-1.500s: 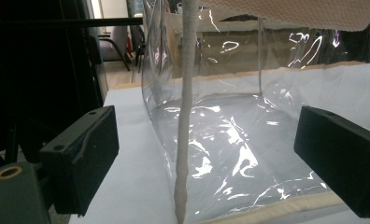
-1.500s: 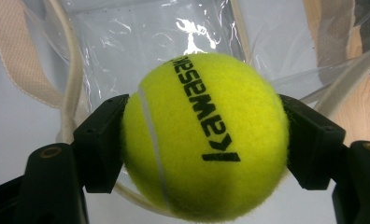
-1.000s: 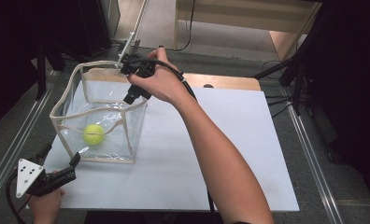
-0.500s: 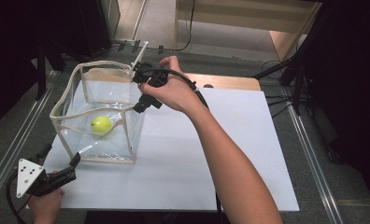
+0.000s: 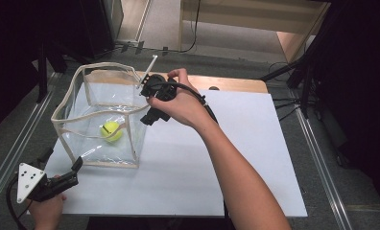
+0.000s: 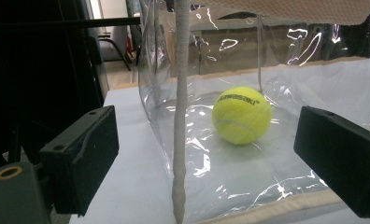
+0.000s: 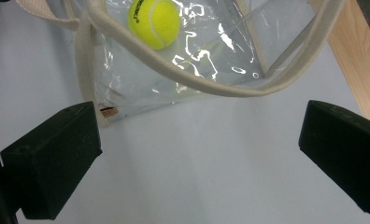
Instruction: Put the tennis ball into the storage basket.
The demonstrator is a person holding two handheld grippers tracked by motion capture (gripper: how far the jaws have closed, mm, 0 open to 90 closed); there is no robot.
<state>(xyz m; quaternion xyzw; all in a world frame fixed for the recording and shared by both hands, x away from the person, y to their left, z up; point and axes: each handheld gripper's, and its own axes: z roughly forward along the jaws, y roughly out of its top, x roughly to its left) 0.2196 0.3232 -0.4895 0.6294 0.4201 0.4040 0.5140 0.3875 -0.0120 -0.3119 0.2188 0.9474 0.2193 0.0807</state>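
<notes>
Your yellow tennis ball [image 5: 111, 130] sits on the floor of the clear, cream-trimmed bag [image 5: 68, 108], standing open and upright on the counter's left.

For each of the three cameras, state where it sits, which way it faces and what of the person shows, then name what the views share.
High view: above the table, looking forward and down; forearms, left gripper, right gripper.
Left gripper view: low at table level, facing the clear bag side-on between its open jaws.
Right gripper view: above the bag's rim, looking down between its open jaws.
Shared: all three show the tennis ball inside the bag.
</notes>
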